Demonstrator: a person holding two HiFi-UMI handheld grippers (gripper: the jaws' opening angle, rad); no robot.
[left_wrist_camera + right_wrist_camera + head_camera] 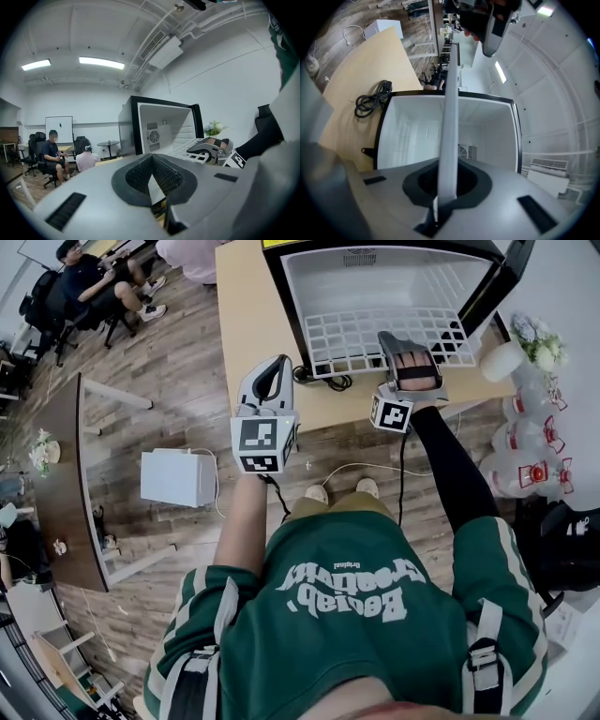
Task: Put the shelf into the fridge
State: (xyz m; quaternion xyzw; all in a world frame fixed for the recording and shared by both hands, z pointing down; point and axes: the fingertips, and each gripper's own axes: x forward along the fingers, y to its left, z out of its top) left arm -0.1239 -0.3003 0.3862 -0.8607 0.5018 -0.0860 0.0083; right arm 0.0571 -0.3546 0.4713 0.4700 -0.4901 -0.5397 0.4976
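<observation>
Inspection of the insertion step. We find the right gripper [387,338] clenched on the front edge of the shelf [366,334]. In the right gripper view the white wire panel runs edge-on straight up between the pads, so the grip looks firm and square.

The shelf lies roughly flat in the mouth of the fridge [281,296], which stands open on the table [246,324]. The rear part of the shelf is inside the white cavity and its front edge is out at the lip. We judge it entered but not yet seated.

The left gripper [279,362] has its jaws closed together on nothing. It is held off the table edge, near the front left corner of the fridge and clear of the shelf.

Recommendations for the step in hand:
- Keep the panel level. The hold sits right of centre, so the left side is likely to sag or swing.
- Push straight back, keeping both side edges equally clear of the walls. We cannot make out the wall ledges clearly, so we advise feeling for them rather than forcing.
- Keep the left front corner clear of the power cable [323,381] coiled at the lip.
- Use the free tool to steady the left edge if the panel skews.
- Release only once the shelf rests fully inside
</observation>
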